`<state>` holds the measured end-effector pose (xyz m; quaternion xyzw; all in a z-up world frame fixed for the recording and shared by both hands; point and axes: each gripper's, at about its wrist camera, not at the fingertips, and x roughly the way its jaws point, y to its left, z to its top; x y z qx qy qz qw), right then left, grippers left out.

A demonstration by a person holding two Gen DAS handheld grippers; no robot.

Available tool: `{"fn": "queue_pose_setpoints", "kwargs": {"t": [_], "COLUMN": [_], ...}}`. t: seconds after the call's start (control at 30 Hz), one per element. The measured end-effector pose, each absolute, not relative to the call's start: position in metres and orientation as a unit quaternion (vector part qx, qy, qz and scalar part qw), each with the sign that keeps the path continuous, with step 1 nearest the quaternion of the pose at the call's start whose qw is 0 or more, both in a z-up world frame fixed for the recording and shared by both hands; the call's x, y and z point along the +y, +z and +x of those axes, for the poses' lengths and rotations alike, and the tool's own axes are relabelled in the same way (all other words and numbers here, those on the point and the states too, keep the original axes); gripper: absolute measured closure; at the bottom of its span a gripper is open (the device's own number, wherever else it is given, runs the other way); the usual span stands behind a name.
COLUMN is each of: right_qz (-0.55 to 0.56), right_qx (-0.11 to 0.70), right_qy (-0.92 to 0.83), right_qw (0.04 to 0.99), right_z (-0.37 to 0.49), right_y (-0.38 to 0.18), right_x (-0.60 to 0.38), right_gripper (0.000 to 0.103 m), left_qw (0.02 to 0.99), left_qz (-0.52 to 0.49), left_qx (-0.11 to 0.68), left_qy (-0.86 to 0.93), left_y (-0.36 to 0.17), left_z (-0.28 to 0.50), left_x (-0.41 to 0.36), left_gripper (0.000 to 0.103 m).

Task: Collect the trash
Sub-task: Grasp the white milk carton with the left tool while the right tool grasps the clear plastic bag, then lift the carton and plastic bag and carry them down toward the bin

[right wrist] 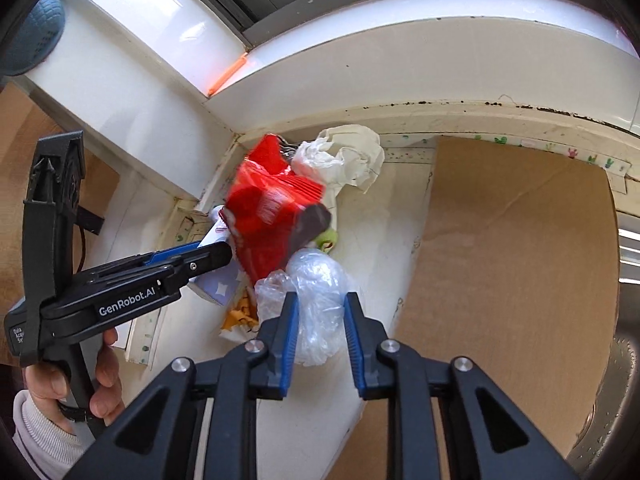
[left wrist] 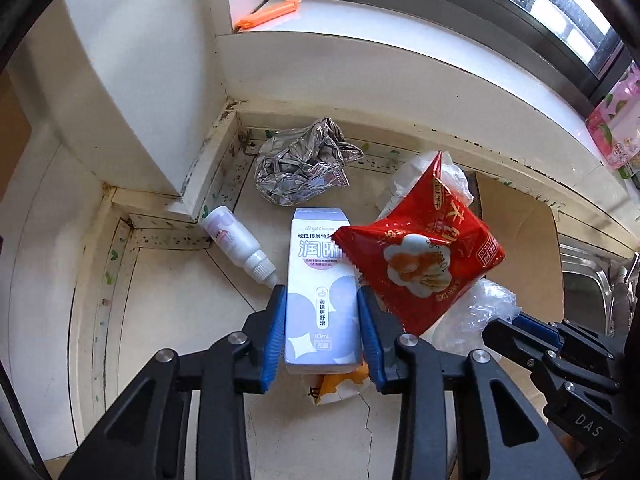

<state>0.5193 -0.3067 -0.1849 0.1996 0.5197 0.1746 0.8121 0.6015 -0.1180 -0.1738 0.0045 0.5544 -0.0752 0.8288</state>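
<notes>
Blue-padded left gripper (left wrist: 322,320) fingers pinch the eye-drop carton (left wrist: 322,280); right gripper (right wrist: 320,332) fingers pinch the clear plastic bag (right wrist: 316,300). Foil wrapper (left wrist: 304,164), dropper bottle (left wrist: 240,244), red snack packet (left wrist: 424,252) remain uncollected.

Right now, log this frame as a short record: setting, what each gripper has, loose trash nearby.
setting: counter corner below a window sill
left gripper: shut on the pale purple carton, carton lying flat
right gripper: shut on the clear plastic bag
red snack packet: overlaps the carton's right edge
loose trash: crumpled foil wrapper, small white bottle, crumpled white paper
</notes>
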Motion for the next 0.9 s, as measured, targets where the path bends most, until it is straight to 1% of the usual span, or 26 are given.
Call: {"fn": "queue_pose_setpoints", "kwargs": {"t": [0.33, 0.7, 0.9], "right_qz": [0.204, 0.186, 0.18], "right_qx": [0.511, 0.511, 0.506], "right_qy": [0.184, 0.181, 0.171], "right_qw": [0.815, 0.819, 0.826], "right_z": [0.479, 0.395, 0.339], "right_y": [-0.166, -0.142, -0.127], "right_x": [-0.293, -0.256, -0.236], "right_gripper": [0.081, 0.081, 0.081], "left_qw": [0.837, 0.861, 0.874], "left_qz": [0.018, 0.045, 0.052], "left_qx": [0.541, 0.493, 0.466], "left_qy": [-0.072, -0.117, -0.132], "left_y": [-0.146, -0.104, -0.085], "left_z": [0.536, 0.426, 0.359], "left_x": [-0.11, -0.109, -0.091], "left_gripper": [0.07, 0.07, 0.07]}}
